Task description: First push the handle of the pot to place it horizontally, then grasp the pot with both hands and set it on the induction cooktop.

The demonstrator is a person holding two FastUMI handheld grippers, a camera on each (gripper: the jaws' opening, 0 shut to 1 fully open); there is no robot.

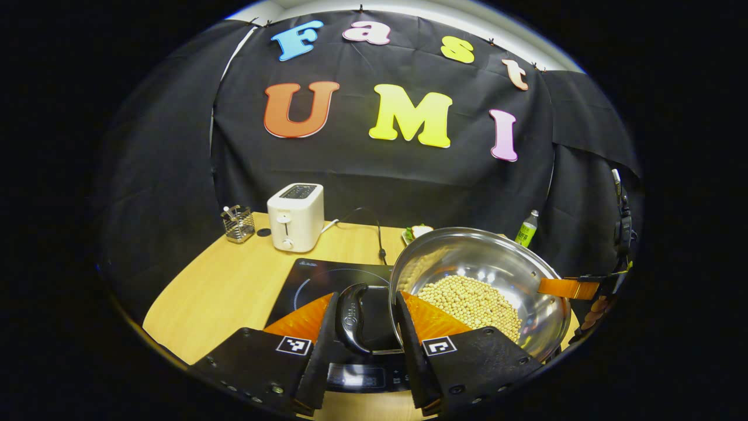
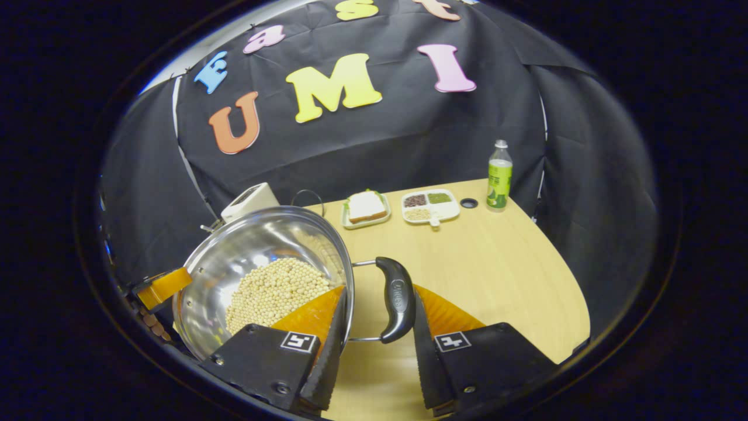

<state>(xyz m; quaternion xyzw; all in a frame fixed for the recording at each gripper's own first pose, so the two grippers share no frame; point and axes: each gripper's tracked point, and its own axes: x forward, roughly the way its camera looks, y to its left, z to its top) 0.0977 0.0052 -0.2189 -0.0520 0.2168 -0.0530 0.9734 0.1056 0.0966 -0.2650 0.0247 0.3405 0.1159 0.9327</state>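
A steel pot (image 1: 497, 263) half full of pale beans (image 1: 473, 301) hangs between both grippers, slightly tilted. My left gripper (image 1: 368, 295) is shut on its black side handle (image 1: 352, 318), one finger outside the handle and the other against the rim. Below that handle lies the black induction cooktop (image 1: 327, 278). In the right gripper view the pot (image 2: 257, 257) sits at the left, and my right gripper (image 2: 380, 289) is shut on the opposite black handle (image 2: 397, 298) in the same way. Each view shows the other gripper at the pot's far rim.
A white toaster (image 1: 295, 216) with its cable and a wire holder (image 1: 238, 224) stand behind the cooktop. On the wooden table (image 2: 502, 275) are a sandwich plate (image 2: 366, 209), a divided tray (image 2: 431, 206), a small black cap (image 2: 468, 203) and a green bottle (image 2: 499, 176).
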